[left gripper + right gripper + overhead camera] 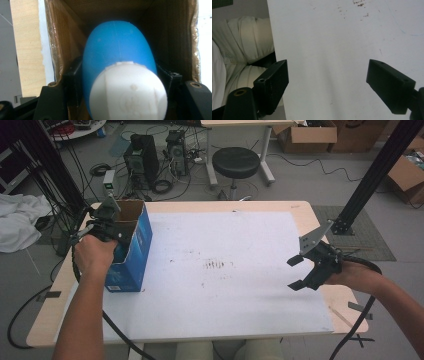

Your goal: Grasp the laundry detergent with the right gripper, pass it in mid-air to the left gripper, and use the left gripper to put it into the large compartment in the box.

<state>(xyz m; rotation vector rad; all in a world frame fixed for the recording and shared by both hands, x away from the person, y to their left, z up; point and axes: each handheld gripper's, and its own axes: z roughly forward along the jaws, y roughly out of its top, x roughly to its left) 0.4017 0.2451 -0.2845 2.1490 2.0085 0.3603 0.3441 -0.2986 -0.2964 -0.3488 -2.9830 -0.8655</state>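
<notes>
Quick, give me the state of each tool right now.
Left tool: closed on a blue bottle with a white cap, inside the open blue cardboard box.
Right tool: open, holding nothing, over the white table mat.

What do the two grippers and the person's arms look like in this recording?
Both grippers are black, each with two blocky black jaws. The right gripper carries a grey three-cornered plate on top; its jaw blocks show small screw holes, with a brass-ringed hole behind them. The left gripper shows brass-ringed holes too. A black cable trails from each. Both forearms are bare, no sleeves. Trousers are cream.
</notes>
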